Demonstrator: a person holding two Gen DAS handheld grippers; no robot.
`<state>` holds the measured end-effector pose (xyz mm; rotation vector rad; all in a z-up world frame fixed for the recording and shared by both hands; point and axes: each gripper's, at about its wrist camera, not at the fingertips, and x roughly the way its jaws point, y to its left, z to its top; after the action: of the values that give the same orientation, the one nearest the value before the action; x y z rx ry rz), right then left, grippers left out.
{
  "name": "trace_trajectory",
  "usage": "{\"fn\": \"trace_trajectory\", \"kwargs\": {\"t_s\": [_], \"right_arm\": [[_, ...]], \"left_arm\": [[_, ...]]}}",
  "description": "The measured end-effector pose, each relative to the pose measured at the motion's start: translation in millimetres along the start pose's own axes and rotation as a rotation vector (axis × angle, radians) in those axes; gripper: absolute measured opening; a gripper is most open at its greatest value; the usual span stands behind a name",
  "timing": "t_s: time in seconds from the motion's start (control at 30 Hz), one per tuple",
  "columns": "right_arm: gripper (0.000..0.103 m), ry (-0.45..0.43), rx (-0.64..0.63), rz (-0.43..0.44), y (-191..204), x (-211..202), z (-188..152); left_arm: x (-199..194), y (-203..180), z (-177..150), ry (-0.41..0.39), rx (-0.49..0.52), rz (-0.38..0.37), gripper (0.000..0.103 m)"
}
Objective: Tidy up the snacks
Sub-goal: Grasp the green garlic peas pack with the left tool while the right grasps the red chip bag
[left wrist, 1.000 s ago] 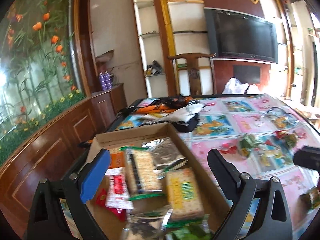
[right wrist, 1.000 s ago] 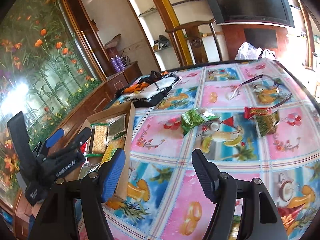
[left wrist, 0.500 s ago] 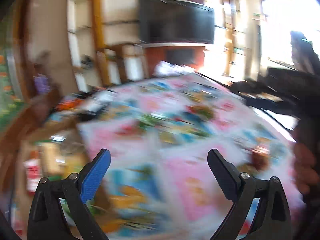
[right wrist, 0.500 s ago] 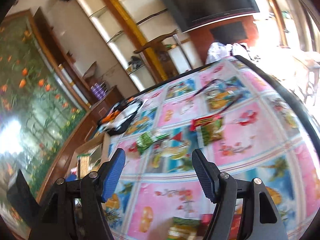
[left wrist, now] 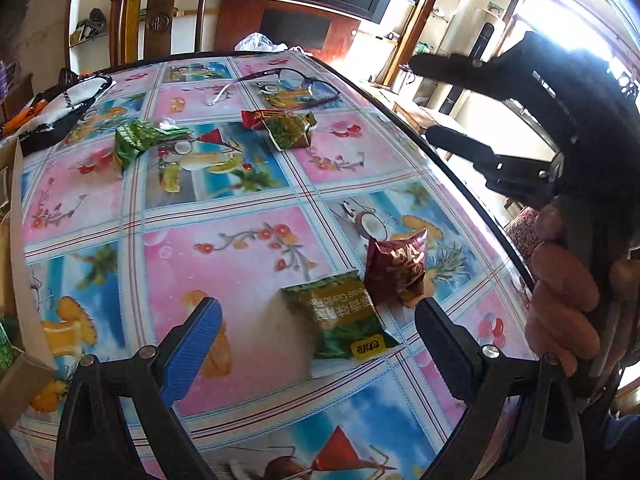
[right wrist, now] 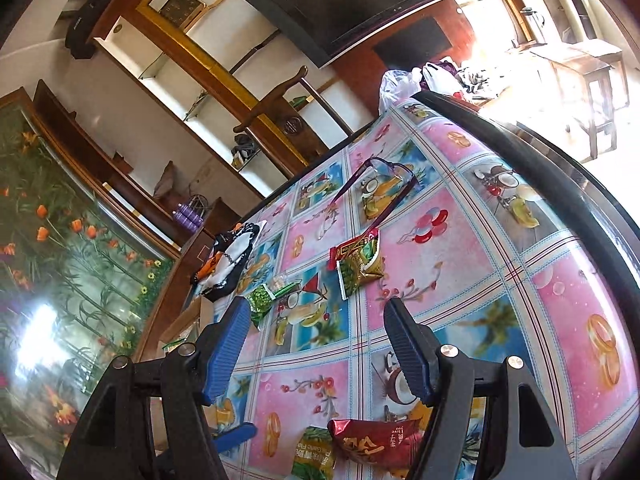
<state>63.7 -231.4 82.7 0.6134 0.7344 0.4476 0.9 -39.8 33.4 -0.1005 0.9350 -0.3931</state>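
- Green snack packet [left wrist: 338, 318]: lies flat on the patterned tablecloth [left wrist: 240, 256], between the two fingers of the left gripper [left wrist: 318, 322] and just ahead of them. In the left wrist view it sits at about 5 o'clock from the middle of the table. It appears to be the piece in hand for the sorting.
- Dark red snack packet [left wrist: 396, 266]: touching the green one at its 1 o'clock corner, puffed and standing a little off the cloth. In the right wrist view both packets show at 6 o'clock, under the right gripper [right wrist: 316, 344].
- Left gripper: jaws wide apart, holding nothing; the green packet lies in the gap, untouched by either pad.
- Right gripper: jaws parted to a middling width, empty, held above the cloth by a hand [left wrist: 560, 292] near the table's edge at 3 o'clock in the left wrist view.
- Advice for the step: judged from the layout, the left gripper should come down squarely over the green packet and close across its short width, on the flat sealed body, not on a corner. The red neighbour is a risk, as a finger may snag it, so approach from the free 9 o'clock side.
- Farther snacks: a green packet [left wrist: 132, 142] at 11 o'clock and a red-and-green one [left wrist: 286, 130] at 12 o'clock, well apart from the near pair.
- Cardboard box [left wrist: 24, 312]: at 9 o'clock on the table's edge, the likely destination.
- Eyeglasses [left wrist: 280, 80]: at 12 o'clock, beyond the snacks; leave them alone.
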Motion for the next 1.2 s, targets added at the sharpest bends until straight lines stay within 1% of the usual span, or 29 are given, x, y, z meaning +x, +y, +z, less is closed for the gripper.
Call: {"fn": "trace_trajectory", "kwargs": {"t_s": [0.03,0.1,0.13,0.17,0.23,0.27,0.33,0.4,0.47,0.5,0.6,0.67,0.77,0.87,0.97,1.13,1.2], "right_arm": [[0.073,-0.003,-0.001,0.005,0.6,-1.5,-0.1],[0.073,-0.006,-0.007,0.008,1.3,-3.7,-0.1],[0.073,-0.006,-0.008,0.009,1.2,-4.5,-0.3],[0.073,-0.004,-0.009,0.013,1.1,-4.8,-0.7],[0.073,0.002,-0.013,0.014,0.0,-4.5,-0.7],[0.073,0.005,-0.016,0.008,-0.3,-5.1,-1.2],[0.073,0.011,-0.019,0.002,-1.5,-5.8,-1.9],[0.073,0.023,-0.021,0.003,-2.5,-5.7,-3.0],[0.073,0.029,-0.027,-0.004,-2.8,-5.5,-4.3],[0.073,0.034,-0.033,-0.012,-2.6,-5.3,-5.0],[0.073,0.059,-0.055,-0.061,-4.0,-1.8,-7.0],[0.073,0.105,-0.077,-0.103,-6.4,6.3,-10.4],[0.073,0.200,-0.092,-0.129,-11.8,21.8,-18.9],[0.073,0.294,-0.124,-0.117,-13.2,33.3,-29.1],[0.073,0.378,-0.197,-0.104,-11.1,39.2,-42.5],[0.075,0.436,-0.396,-0.170,1.8,43.4,-65.4],[0.075,0.445,-0.466,-0.200,8.1,46.1,-74.5]], "left_arm": [[0.8,-3.8,-0.1,0.000,0.013,0.011,0.096],[3.1,-10.7,0.5,-0.001,0.039,0.036,0.089],[6.4,-13.0,1.2,0.003,0.048,0.048,0.080],[8.8,-14.0,1.5,0.011,0.051,0.059,0.068],[19.0,-12.0,2.4,0.058,0.037,0.059,0.052],[22.9,-10.4,2.6,0.070,0.030,0.060,0.048],[23.0,-11.4,2.8,0.057,0.048,0.092,0.048],[24.9,-12.1,1.9,0.050,0.067,0.129,0.041],[29.1,-9.7,2.8,0.037,0.104,0.223,0.038],[30.0,-6.0,4.3,0.029,0.105,0.255,0.038],[28.7,18.4,13.3,0.019,0.049,0.279,0.037],[28.0,34.1,17.9,0.006,0.026,0.304,0.037],[25.8,48.9,21.4,-0.007,-0.013,0.309,0.037],[25.1,51.6,22.2,-0.012,-0.013,0.330,0.037],[24.5,52.3,21.5,-0.012,-0.013,0.330,0.037],[24.5,52.8,21.4,-0.012,-0.019,0.326,0.037],[23.8,52.5,20.9,-0.012,-0.022,0.324,0.037]]}}
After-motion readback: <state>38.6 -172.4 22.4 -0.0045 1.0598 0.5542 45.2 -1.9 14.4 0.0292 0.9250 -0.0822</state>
